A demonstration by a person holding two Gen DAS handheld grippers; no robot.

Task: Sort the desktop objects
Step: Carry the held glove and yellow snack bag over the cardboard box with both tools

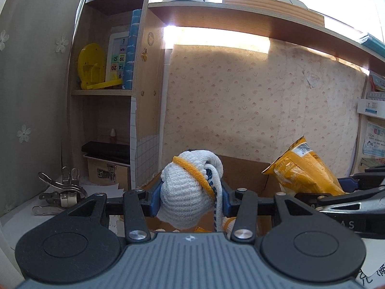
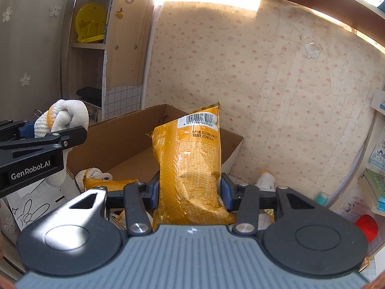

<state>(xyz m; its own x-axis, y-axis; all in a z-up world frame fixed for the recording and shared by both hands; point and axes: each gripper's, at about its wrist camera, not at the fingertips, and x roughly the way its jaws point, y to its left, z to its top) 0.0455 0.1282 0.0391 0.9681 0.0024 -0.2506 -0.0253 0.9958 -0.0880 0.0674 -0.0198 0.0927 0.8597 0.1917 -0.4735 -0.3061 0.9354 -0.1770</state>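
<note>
My left gripper (image 1: pixel 190 198) is shut on a balled white knit glove (image 1: pixel 185 190) with a yellow cuff, held above the near edge of an open cardboard box (image 1: pixel 243 168). My right gripper (image 2: pixel 190 192) is shut on an upright yellow snack bag (image 2: pixel 192 166) with a barcode at its top, over the same cardboard box (image 2: pixel 130 139). The right wrist view shows the left gripper (image 2: pixel 57 132) and its white glove (image 2: pixel 65 115) at the left. Inside the box lie another glove (image 2: pixel 96 174) and a yellow packet (image 2: pixel 108 183). The snack bag (image 1: pixel 303 168) also shows in the left wrist view.
A wooden shelf unit (image 1: pixel 105 91) stands at the left, with a yellow toy (image 1: pixel 92 67), a number board and a latched case (image 1: pixel 108 171). Metal clips (image 1: pixel 62 190) lie on papers. Another white glove (image 2: pixel 264 180), a teal item (image 2: pixel 321 198) and a red cap (image 2: pixel 367 225) sit right.
</note>
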